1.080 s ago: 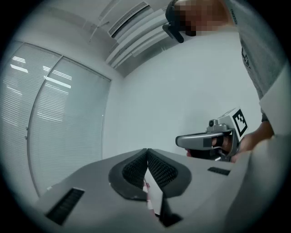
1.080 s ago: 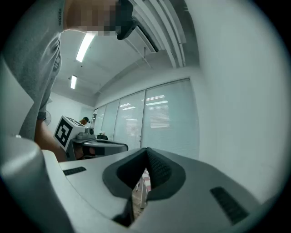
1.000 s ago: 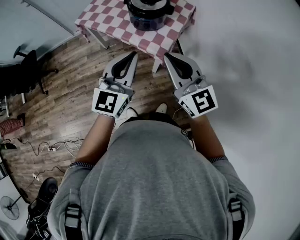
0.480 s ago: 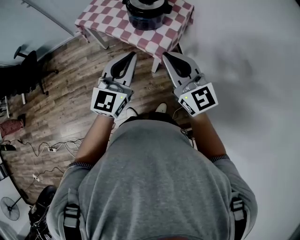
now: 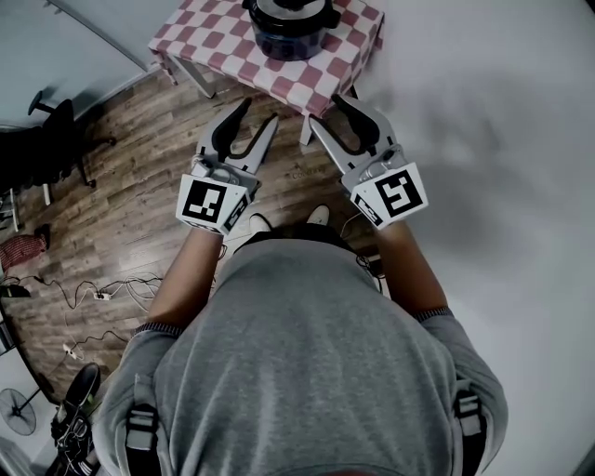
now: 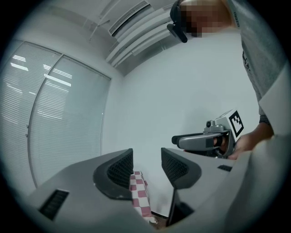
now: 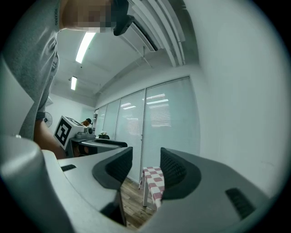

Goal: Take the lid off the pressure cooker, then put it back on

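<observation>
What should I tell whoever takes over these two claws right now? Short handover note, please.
Left claw: open, has just been opening, nothing between its jaws.
Right claw: the same, has just been opening, open and empty.
Both hang short of the checked table, touching nothing.
Pressure cooker stands on it, lid apparently on.
Done: nothing. Left: lift the lid off, then put it back.

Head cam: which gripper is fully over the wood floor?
The left gripper: wood floor shows all round it. The right gripper straddles the line where the white floor starts.
</observation>
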`<state>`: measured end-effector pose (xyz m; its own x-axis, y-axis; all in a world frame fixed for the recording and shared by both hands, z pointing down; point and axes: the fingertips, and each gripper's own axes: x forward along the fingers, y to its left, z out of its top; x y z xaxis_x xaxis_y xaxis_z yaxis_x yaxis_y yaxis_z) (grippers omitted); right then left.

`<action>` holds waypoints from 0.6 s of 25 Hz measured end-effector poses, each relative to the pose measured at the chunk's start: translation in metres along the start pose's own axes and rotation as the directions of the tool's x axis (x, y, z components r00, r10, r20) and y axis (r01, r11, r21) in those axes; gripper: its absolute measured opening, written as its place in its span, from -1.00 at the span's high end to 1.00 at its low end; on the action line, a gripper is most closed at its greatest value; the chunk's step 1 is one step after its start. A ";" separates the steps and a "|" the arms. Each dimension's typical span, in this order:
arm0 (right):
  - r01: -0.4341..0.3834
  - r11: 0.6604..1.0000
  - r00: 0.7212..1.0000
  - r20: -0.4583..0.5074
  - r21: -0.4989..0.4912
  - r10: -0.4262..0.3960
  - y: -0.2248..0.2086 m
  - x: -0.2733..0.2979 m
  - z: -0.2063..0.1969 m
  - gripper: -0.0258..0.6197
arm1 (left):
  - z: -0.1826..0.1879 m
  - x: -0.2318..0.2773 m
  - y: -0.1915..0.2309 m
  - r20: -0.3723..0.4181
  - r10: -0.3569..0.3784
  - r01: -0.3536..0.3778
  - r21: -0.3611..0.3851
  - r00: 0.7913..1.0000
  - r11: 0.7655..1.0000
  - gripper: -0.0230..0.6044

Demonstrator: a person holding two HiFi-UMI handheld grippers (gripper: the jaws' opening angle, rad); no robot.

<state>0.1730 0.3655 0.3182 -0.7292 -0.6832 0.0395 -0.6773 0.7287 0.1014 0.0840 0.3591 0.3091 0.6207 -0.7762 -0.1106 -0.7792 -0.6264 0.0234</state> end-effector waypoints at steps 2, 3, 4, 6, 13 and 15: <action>-0.003 1.000 1.000 -0.002 0.002 0.003 0.000 -0.002 0.000 0.17 | -0.001 -0.001 -0.002 -0.010 -0.003 0.003 -0.010 1.000 1.000 0.13; -0.007 1.000 1.000 -0.004 0.003 0.007 0.000 -0.002 -0.001 0.08 | -0.002 0.000 -0.002 -0.017 -0.002 0.002 -0.016 1.000 1.000 0.07; -0.012 1.000 1.000 -0.005 0.003 0.012 -0.001 -0.001 -0.001 0.02 | -0.002 0.001 -0.002 -0.019 -0.002 0.001 -0.020 1.000 1.000 0.04; -0.018 1.000 1.000 -0.009 0.003 0.018 -0.002 0.000 -0.003 -0.04 | -0.002 0.001 -0.002 -0.015 -0.001 0.001 -0.015 1.000 1.000 -0.04; -0.024 1.000 1.000 -0.020 0.002 0.024 -0.014 0.000 -0.006 -0.16 | -0.004 0.011 -0.004 -0.012 -0.008 0.008 -0.002 1.000 1.000 -0.10; -0.026 1.000 0.999 -0.024 0.003 0.026 -0.017 0.000 -0.008 -0.17 | -0.005 0.015 -0.005 -0.016 -0.004 0.004 -0.005 1.000 1.000 -0.11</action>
<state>0.1854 0.3528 0.3248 -0.7441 -0.6648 0.0659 -0.6583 0.7465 0.0974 0.0975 0.3507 0.3121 0.6249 -0.7749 -0.0944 -0.7764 -0.6296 0.0282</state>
